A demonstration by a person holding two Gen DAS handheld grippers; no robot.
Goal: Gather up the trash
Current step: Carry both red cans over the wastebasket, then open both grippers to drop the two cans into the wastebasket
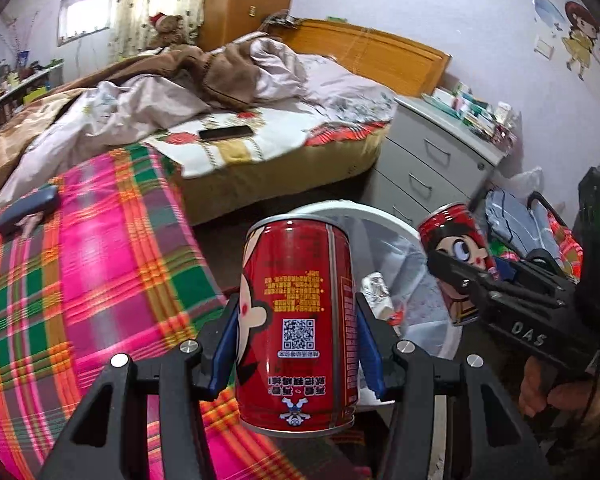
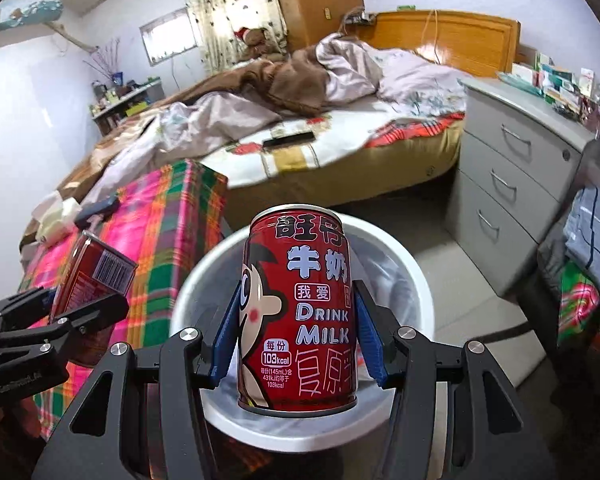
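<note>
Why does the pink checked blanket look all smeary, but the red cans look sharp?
Left wrist view: the pink plaid blanket streaks with motion blur, while the gripped milk can stays crisp. Right wrist view: its milk can is sharp; the fisheye bends the room's edges.

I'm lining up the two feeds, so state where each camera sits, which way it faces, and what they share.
Left wrist: sits behind the left gripper, facing the bed; shows its red milk can, the right gripper and a hand.
Right wrist: sits behind the right gripper, facing the white bin; shows its own can and the left gripper.
Shared: bin, bed, plaid cloth, grey drawers, phone.
</note>
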